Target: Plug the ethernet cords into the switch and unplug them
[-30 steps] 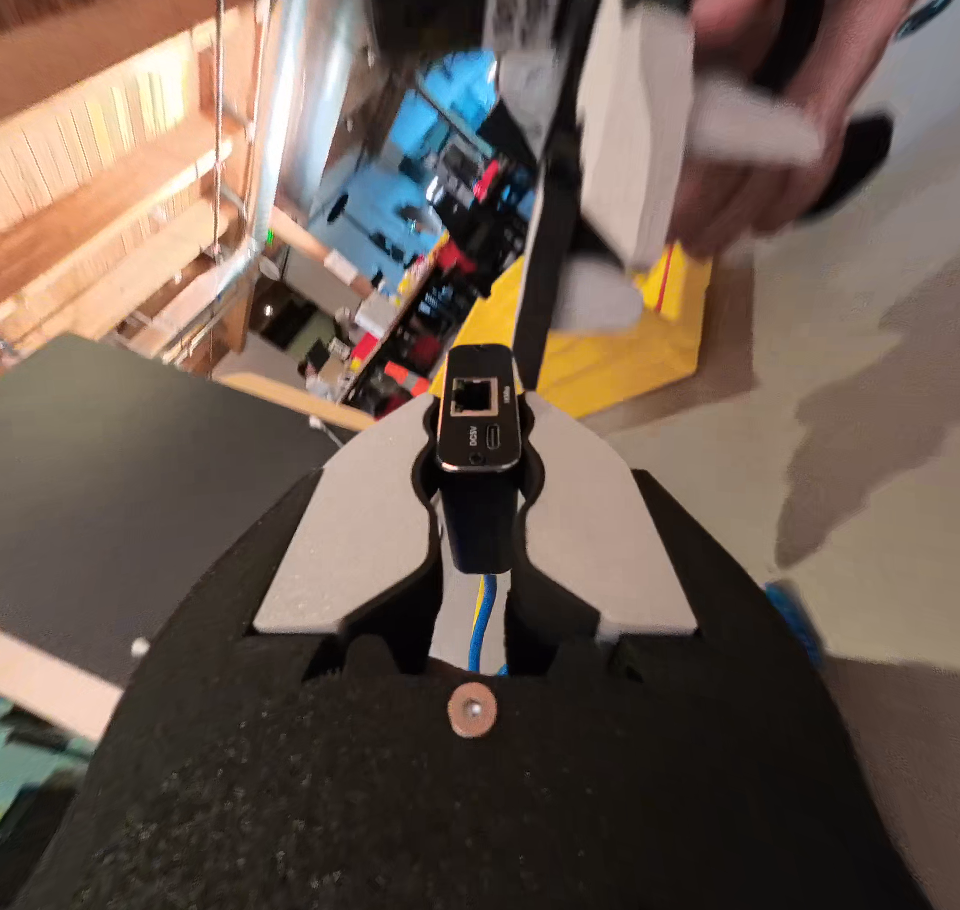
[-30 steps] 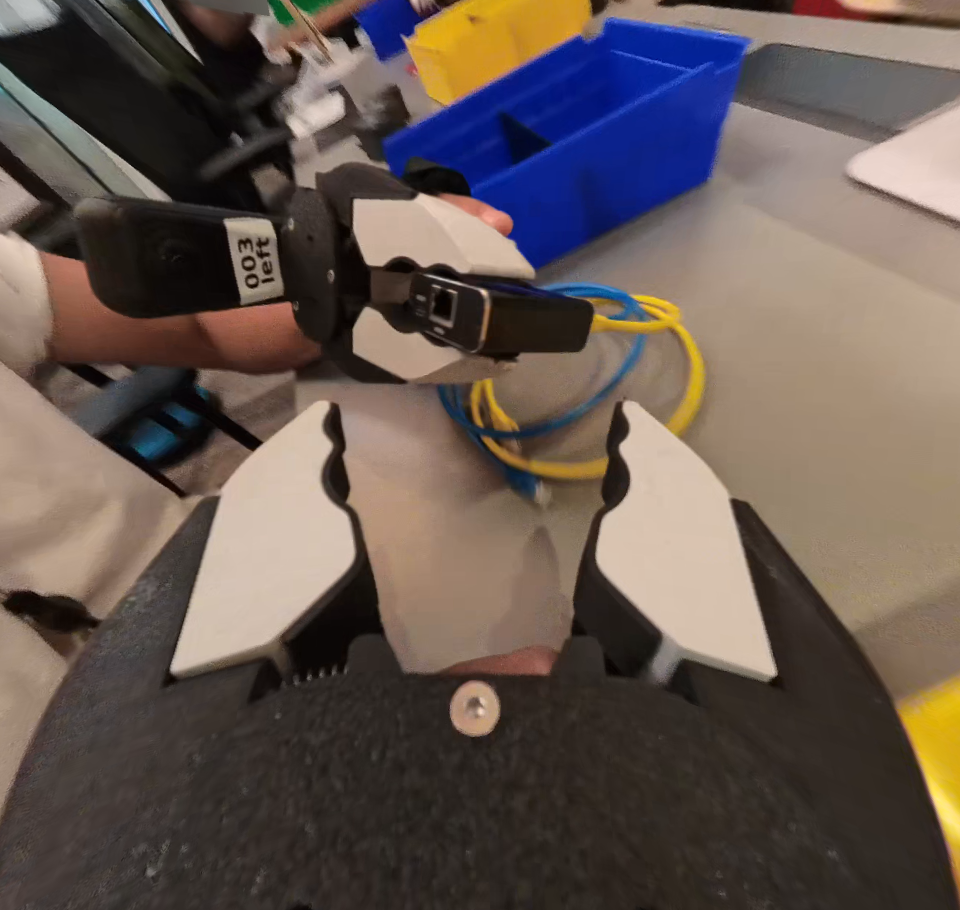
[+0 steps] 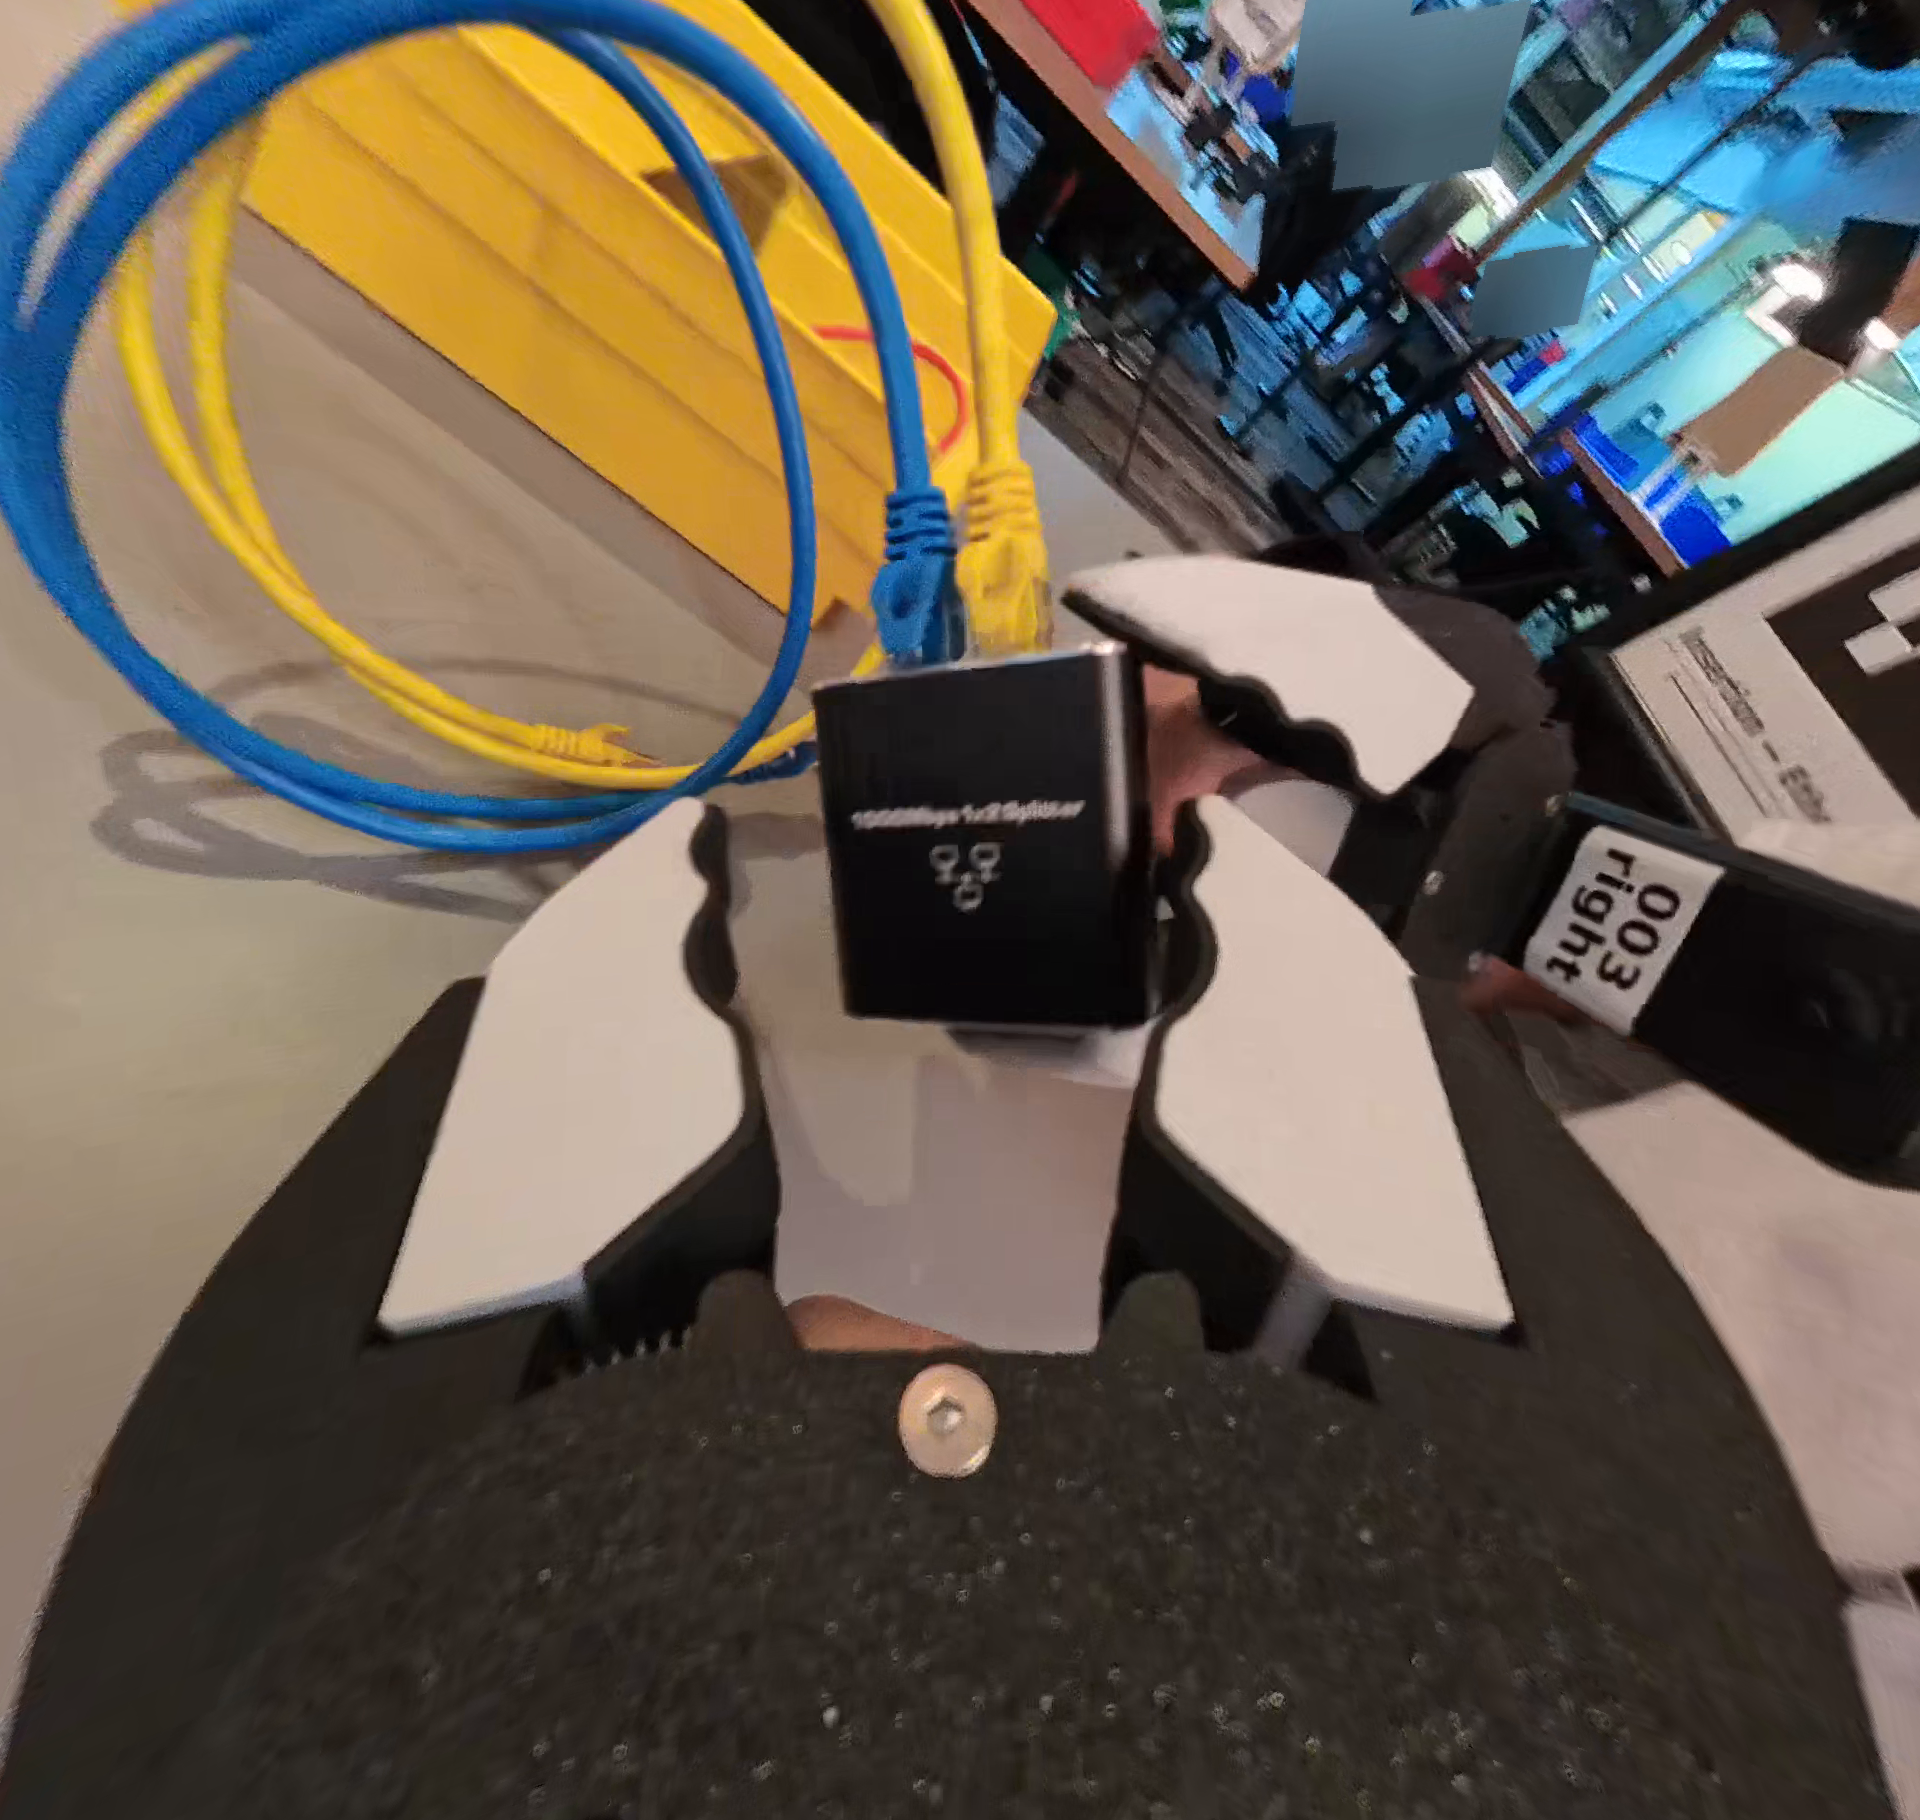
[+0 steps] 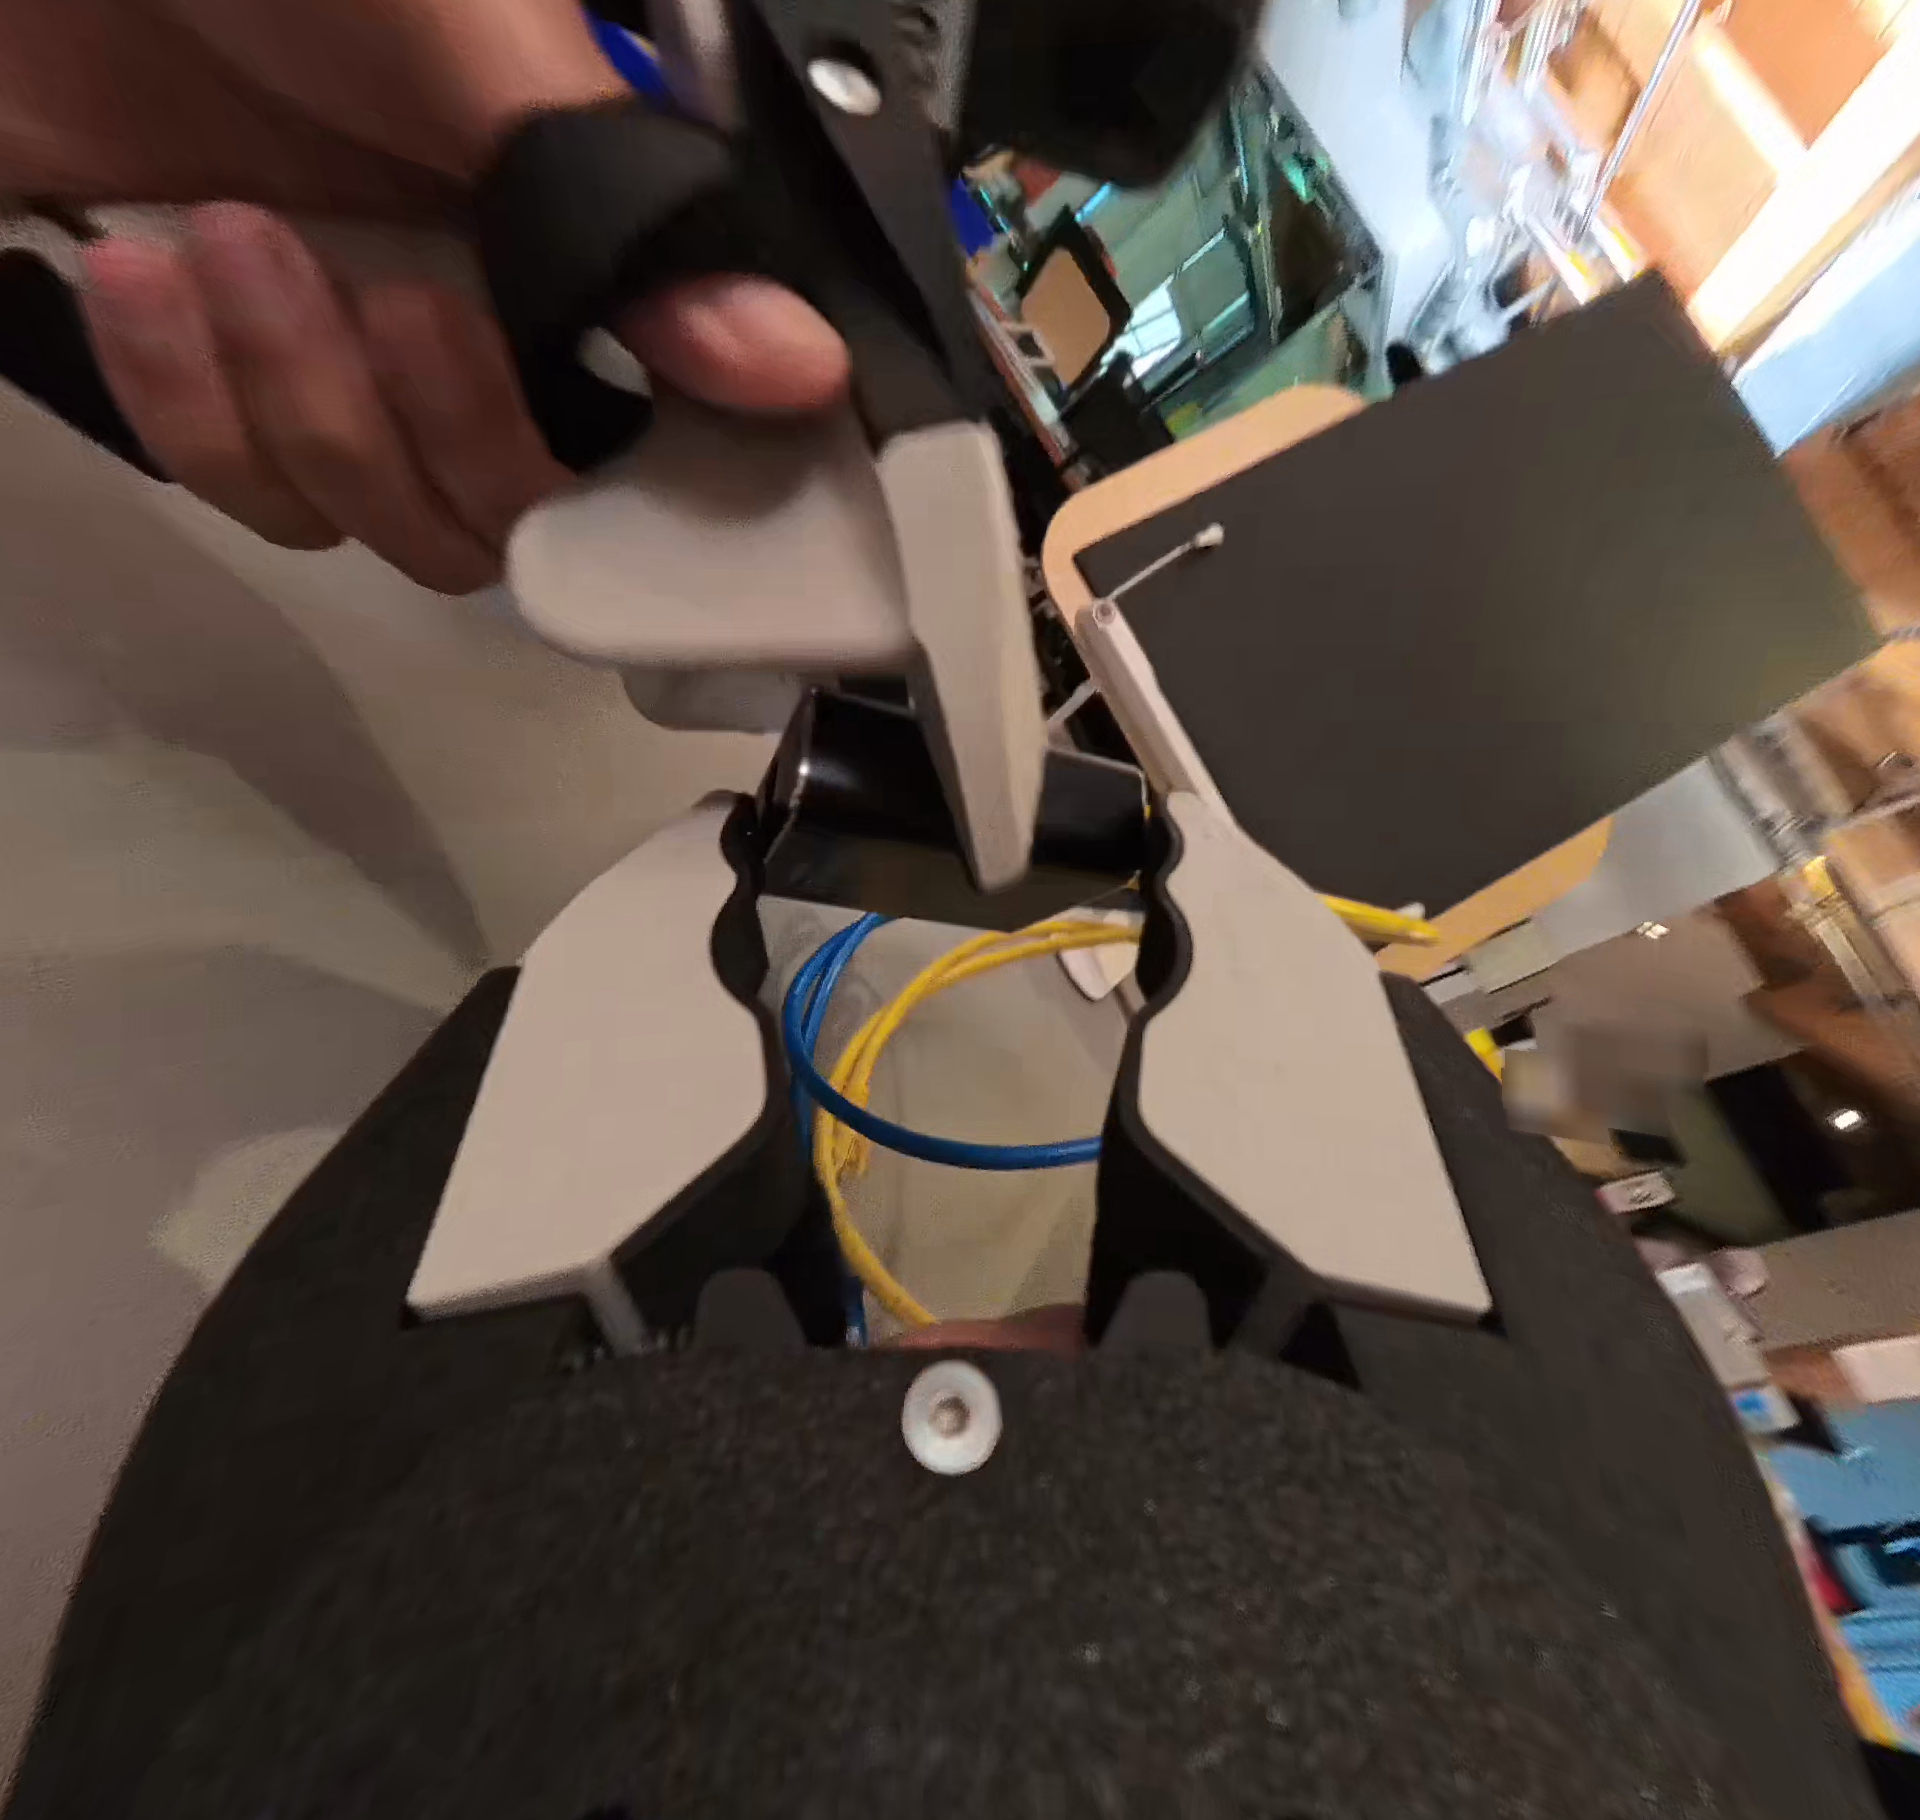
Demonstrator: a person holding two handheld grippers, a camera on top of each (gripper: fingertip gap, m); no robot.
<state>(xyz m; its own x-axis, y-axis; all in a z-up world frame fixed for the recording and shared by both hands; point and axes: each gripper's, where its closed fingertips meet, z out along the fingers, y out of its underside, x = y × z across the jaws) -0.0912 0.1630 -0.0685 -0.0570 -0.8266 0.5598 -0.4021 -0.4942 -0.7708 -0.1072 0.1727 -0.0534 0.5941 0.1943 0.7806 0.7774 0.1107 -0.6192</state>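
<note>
Switch [image 3: 977,856] passes from left gripper [image 3: 951,825] (now slack around it) to right gripper [image 4: 945,814], clamped on it; blue cord [image 3: 914,544] and yellow cord [image 3: 1003,544] sit plugged mid-frame, so we likely unplug next.

Both wrist cameras look closely along their fingers, from opposite sides, at the same black switch [image 3: 982,845].

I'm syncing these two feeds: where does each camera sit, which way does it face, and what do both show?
Left wrist view: on the left gripper, facing along its open fingers at the switch, blue cable and yellow cable plugged into its far end; right gripper reaches in from the right.
Right wrist view: on the right gripper, facing the switch clamped between its fingertips; the left gripper and the hand holding it fill the top.
Shared: switch, both cables, both grippers.
</note>
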